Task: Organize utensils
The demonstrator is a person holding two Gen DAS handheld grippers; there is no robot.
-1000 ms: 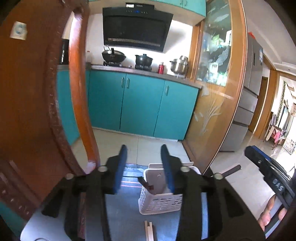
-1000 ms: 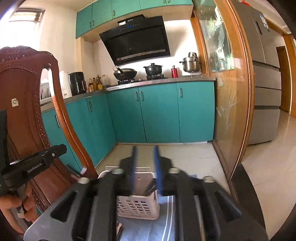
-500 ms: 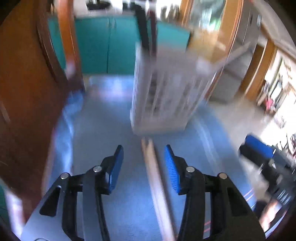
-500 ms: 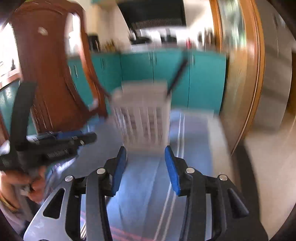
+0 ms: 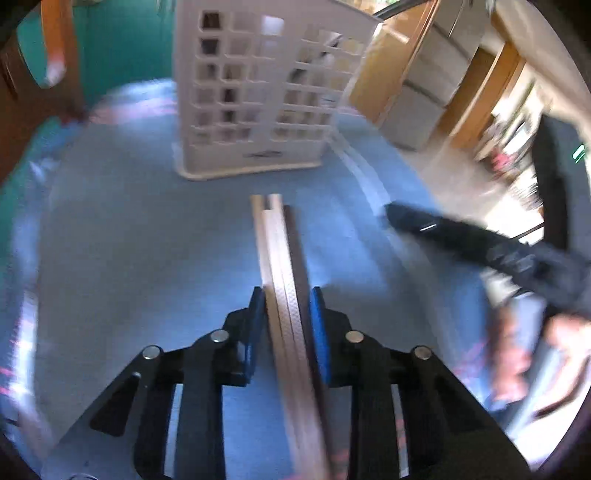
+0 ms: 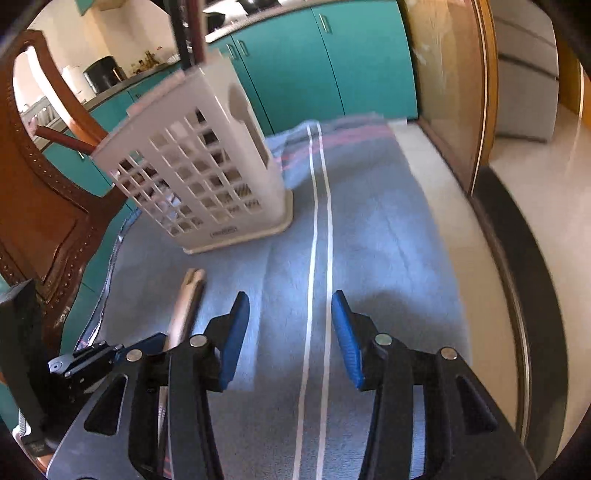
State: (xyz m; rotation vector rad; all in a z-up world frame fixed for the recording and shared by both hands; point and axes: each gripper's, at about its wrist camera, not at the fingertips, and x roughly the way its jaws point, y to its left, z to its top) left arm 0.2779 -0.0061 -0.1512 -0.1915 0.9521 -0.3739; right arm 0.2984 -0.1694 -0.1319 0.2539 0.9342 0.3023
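Observation:
A pair of wooden chopsticks (image 5: 282, 258) lies on the blue cloth, pointing at a white slotted utensil holder (image 5: 258, 92). My left gripper (image 5: 286, 306) has its blue pads close on either side of the chopsticks, near their middle. In the right wrist view the chopsticks (image 6: 186, 299) lie left of my right gripper (image 6: 290, 317), which is open and empty over the cloth. The holder (image 6: 199, 173) stands beyond it with dark utensil handles (image 6: 188, 33) sticking up. The left gripper (image 6: 110, 354) shows at the lower left.
A blue cloth with white stripes (image 6: 317, 229) covers the table. A carved wooden chair (image 6: 44, 192) stands at the left. The table's right edge (image 6: 517, 258) drops to the floor. My right gripper (image 5: 480, 243) shows blurred at the right of the left wrist view.
Both grippers have dropped from looking across the kitchen to low over the cloth. The left gripper has narrowed around the chopsticks. The right gripper has opened wider.

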